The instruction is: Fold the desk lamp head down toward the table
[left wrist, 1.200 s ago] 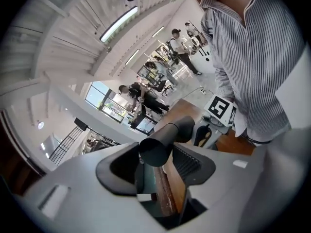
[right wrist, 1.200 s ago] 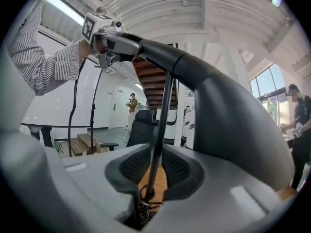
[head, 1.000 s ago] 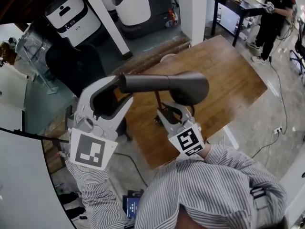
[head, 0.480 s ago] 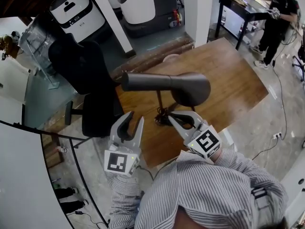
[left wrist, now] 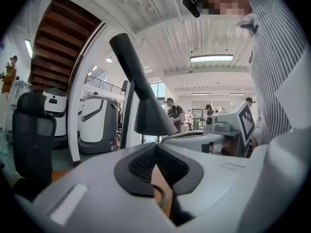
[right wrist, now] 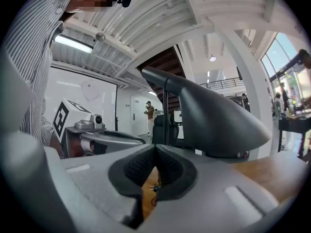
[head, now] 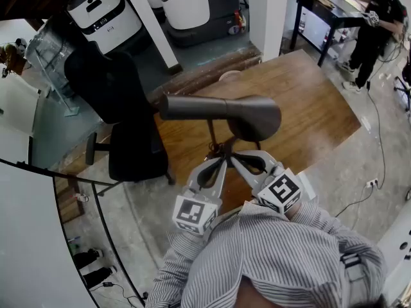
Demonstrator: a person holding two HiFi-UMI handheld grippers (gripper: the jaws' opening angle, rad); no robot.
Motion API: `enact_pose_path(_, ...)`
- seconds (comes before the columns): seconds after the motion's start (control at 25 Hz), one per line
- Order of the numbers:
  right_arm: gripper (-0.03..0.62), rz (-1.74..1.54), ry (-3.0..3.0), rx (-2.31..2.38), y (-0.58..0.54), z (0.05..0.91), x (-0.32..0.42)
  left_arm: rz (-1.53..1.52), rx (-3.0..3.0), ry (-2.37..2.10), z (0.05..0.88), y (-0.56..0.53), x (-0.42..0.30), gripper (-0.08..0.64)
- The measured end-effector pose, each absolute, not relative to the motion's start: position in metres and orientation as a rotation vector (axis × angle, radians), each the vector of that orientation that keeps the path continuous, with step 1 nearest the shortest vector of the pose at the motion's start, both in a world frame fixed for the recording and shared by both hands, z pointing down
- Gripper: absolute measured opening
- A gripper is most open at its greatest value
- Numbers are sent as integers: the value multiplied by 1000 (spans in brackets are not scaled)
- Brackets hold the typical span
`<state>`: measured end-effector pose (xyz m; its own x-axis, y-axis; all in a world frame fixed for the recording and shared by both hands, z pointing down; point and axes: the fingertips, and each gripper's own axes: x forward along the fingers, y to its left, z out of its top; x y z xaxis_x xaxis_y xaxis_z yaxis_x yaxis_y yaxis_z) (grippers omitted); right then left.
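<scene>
The desk lamp stands on the wooden table (head: 314,108). Its dark grey head (head: 253,117) and long arm (head: 192,108) lie level atop a thin pole (head: 210,136). My left gripper (head: 221,161) is low at the table's front edge, below the lamp arm, shut with nothing between its pads. My right gripper (head: 234,159) is right beside it, tips almost touching, also shut and empty. In the left gripper view the lamp head (left wrist: 150,115) rises above my shut left gripper (left wrist: 155,145). In the right gripper view the lamp head (right wrist: 214,125) looms over my shut right gripper (right wrist: 155,147).
A black office chair (head: 122,120) stands left of the table. White machines (head: 103,15) stand behind it. A person (head: 372,18) works at a black desk (head: 321,5) at the far right. A dark cable (head: 217,151) coils at the lamp's foot.
My left gripper let go of the lamp arm's left end, dropped down and to the right, rolled, and shut beside the right gripper. The right gripper shifted slightly. The lamp stays level.
</scene>
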<state>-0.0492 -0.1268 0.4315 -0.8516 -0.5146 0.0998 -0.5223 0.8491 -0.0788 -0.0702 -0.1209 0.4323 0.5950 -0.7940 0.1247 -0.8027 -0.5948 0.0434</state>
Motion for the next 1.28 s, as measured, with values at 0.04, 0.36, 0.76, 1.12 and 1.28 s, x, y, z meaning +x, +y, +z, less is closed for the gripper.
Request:
enact_pose_path(0.04,0,161,-2948,822,-126,432,-49,138,2724,-1351,433,-120,-66,6)
enact_pose_path(0.36,0,139,-2936,782,-124,437,-45,-1,2595,-1409,432,-124,-73,6)
enact_pose_path(0.76,0,129,-2926,775,-122,443,-35,-26,2527,-1471,433,-121,-82,6)
enact_pose_path(1.12,0,170,-2939,775,-116,440,-39,-8,2522,-1498,433,-118,-86,6)
enact_pose_path(1.28,0,139,-2955,777,-120,437,-39,-1,2525,-1499,433,-121,-92,6)
